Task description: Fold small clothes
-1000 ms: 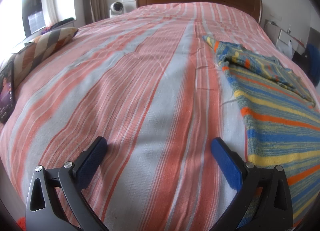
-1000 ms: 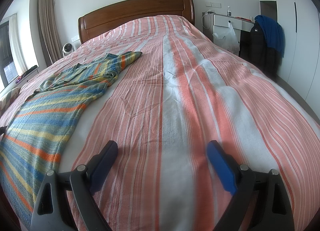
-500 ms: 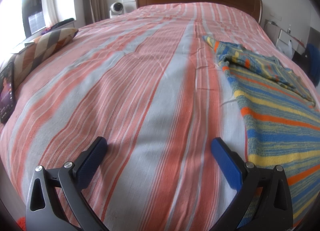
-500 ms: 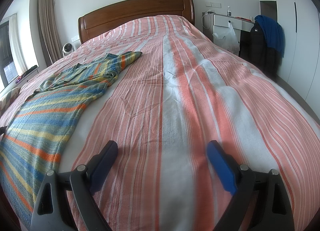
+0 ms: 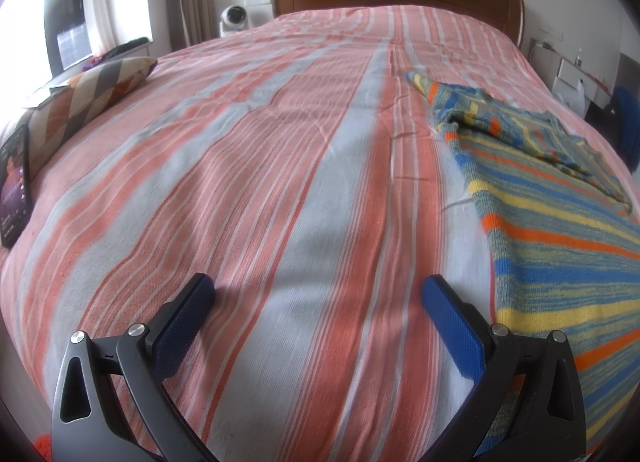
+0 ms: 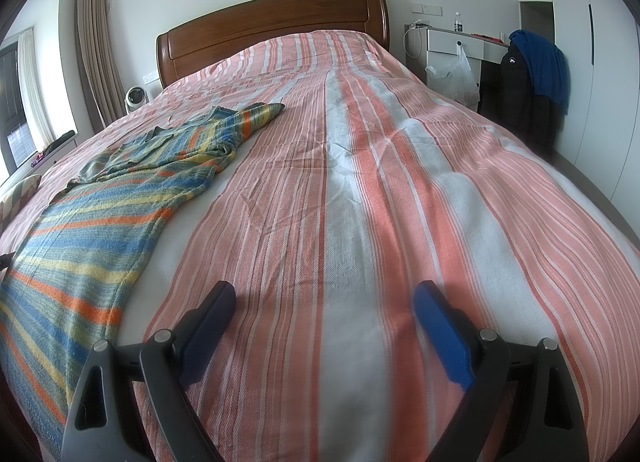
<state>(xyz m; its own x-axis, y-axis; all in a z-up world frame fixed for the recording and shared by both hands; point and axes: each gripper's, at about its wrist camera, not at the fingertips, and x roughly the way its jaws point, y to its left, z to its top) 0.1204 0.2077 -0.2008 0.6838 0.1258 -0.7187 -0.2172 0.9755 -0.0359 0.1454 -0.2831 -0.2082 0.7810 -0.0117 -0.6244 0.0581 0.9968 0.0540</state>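
A small knitted garment with blue, yellow and orange stripes (image 5: 560, 230) lies spread on the bed, at the right of the left wrist view. It also shows at the left of the right wrist view (image 6: 92, 238). Its upper part is bunched and one sleeve points toward the headboard. My left gripper (image 5: 318, 302) is open and empty, low over the bedspread, to the left of the garment. My right gripper (image 6: 324, 302) is open and empty, low over the bedspread, to the right of the garment.
The bed has a pink, orange and grey striped cover (image 5: 280, 142) and a wooden headboard (image 6: 272, 26). A patterned cushion (image 5: 92, 90) and a dark tablet (image 5: 14, 182) lie at the left edge. A desk with clothes hung over it (image 6: 524, 66) stands right of the bed.
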